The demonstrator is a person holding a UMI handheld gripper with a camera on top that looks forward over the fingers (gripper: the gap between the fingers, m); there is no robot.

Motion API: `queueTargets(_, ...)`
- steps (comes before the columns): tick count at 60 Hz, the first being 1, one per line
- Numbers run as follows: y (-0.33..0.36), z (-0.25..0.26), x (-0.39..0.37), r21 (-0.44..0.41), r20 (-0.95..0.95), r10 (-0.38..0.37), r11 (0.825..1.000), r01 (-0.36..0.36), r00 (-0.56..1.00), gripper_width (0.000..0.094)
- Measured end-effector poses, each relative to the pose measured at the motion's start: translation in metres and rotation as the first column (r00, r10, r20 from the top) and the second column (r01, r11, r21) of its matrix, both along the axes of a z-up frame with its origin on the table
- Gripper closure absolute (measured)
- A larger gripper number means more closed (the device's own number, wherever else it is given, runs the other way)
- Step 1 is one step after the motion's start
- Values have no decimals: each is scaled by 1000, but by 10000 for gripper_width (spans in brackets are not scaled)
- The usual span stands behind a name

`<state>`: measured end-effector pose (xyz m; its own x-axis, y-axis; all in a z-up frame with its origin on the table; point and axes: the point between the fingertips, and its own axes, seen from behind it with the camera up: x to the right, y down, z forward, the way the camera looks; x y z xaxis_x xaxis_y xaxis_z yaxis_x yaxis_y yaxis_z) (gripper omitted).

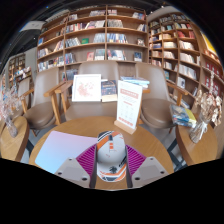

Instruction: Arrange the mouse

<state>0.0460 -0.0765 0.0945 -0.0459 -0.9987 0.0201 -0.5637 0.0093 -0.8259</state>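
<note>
A white and grey mouse [111,153] with orange stripes sits between my gripper's [111,160] two fingers. The magenta pads [89,158] press against both of its sides, so the gripper is shut on it. The mouse is held just above a round wooden table [150,150], over the edge of a pale lilac mouse mat [62,148] that lies on the table left of the fingers.
A standing sign card [129,104] is on the table just beyond the mouse. Wooden chairs [45,110] ring the table. A display board [87,88] and tall bookshelves [100,40] stand behind. Stacked books [185,117] lie at the right.
</note>
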Motion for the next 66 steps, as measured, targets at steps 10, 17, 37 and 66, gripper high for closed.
queueTargets(10,98,-20,18,40,-34,71,997,-69,997,526)
queueTargets(17,139,-49,27,18,-58,93,996,-92,994,525)
queueTargets(37,175,-104,35,77,-97,81,994,-74,992,405)
queueTargets(66,136,18,-114,-25,86,75,997,-73,993,78)
